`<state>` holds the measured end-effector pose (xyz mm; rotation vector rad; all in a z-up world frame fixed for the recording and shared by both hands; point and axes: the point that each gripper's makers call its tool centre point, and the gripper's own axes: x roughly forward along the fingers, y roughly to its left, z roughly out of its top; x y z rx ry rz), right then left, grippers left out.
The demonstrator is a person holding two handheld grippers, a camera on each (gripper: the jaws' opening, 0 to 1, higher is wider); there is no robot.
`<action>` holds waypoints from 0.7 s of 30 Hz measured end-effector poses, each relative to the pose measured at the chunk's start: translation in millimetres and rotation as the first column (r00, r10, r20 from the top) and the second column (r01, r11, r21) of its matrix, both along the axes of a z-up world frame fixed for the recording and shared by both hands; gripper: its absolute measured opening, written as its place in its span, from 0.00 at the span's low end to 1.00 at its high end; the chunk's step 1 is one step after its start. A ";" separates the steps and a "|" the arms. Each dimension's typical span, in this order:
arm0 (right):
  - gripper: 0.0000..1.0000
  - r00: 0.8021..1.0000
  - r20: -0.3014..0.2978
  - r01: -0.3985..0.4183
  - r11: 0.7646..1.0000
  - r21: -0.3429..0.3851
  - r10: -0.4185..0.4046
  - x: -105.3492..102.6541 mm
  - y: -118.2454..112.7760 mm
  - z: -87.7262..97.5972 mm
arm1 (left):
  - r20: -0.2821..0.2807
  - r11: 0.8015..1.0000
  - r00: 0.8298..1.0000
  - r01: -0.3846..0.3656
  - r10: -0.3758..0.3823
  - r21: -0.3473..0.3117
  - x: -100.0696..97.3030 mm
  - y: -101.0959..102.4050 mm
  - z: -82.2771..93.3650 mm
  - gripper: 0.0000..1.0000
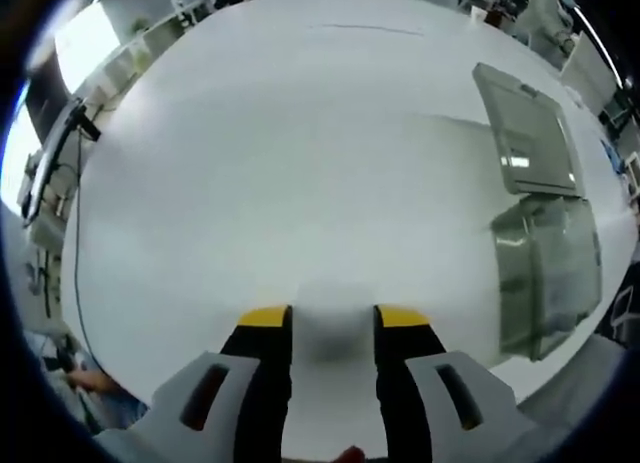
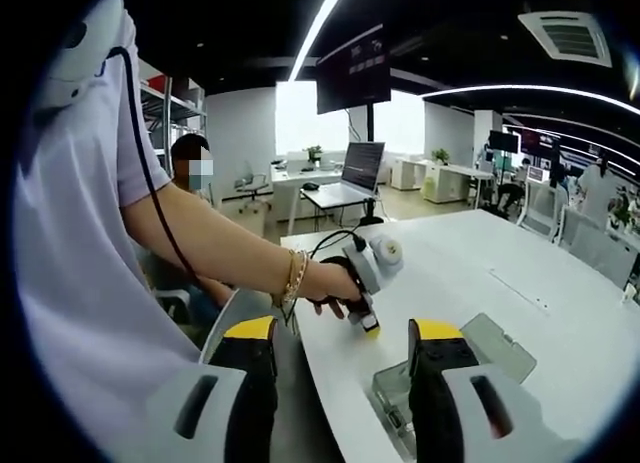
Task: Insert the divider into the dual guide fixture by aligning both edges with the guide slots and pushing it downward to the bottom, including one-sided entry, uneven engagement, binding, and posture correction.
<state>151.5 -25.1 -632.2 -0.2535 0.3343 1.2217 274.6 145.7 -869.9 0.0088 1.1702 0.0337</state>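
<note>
Ahead of my right gripper stands a desk (image 2: 335, 196) with an open laptop (image 2: 361, 166) on it, and a dark monitor (image 2: 353, 70) hangs above that. Off to its left, a seated person (image 2: 190, 153) faces shelving (image 2: 170, 108).

My left gripper view looks steeply down on the white table (image 1: 300, 183); my right gripper view faces level across it (image 2: 520, 283).
</note>
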 end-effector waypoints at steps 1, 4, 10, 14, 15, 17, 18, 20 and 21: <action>0.49 1.000 0.001 0.001 1.000 0.000 -0.001 0.4 -0.2 0.3 | -0.004 1.000 1.000 0.004 -0.004 0.001 0.0 -0.3 -0.1 0.30; 0.49 1.000 0.005 0.003 1.000 0.001 -0.003 1.3 -0.8 1.4 | -0.009 1.000 1.000 0.002 -0.002 0.000 0.8 0.4 -0.2 0.30; 0.48 1.000 0.006 0.004 1.000 -0.003 -0.004 1.4 -0.4 0.7 | -0.016 1.000 1.000 -0.006 0.006 -0.002 0.9 1.0 -0.5 0.29; 0.48 1.000 0.009 0.003 1.000 -0.008 -0.003 1.4 -0.2 0.8 | -0.008 1.000 1.000 -0.012 0.011 -0.005 1.7 2.3 -0.2 0.29; 0.48 1.000 0.009 0.004 1.000 -0.009 -0.004 1.5 -0.3 0.8 | -0.006 1.000 1.000 -0.014 0.014 -0.004 1.8 2.9 -0.1 0.29; 0.48 1.000 0.011 0.005 1.000 -0.012 -0.005 1.6 -0.6 1.0 | -0.005 1.000 1.000 -0.009 0.009 -0.007 1.9 2.5 -0.1 0.29; 0.48 1.000 0.011 0.005 1.000 -0.012 -0.005 1.3 -0.6 1.2 | -0.004 1.000 1.000 -0.006 0.006 -0.006 1.8 2.7 0.0 0.29; 0.48 1.000 0.012 0.004 1.000 -0.015 -0.004 0.9 -0.6 0.9 | -0.001 1.000 1.000 -0.004 0.004 -0.008 1.9 2.7 0.2 0.29; 0.48 1.000 0.012 0.004 1.000 -0.016 -0.004 0.8 -0.6 0.7 | 0.000 1.000 1.000 -0.003 0.003 -0.009 1.8 2.5 0.4 0.29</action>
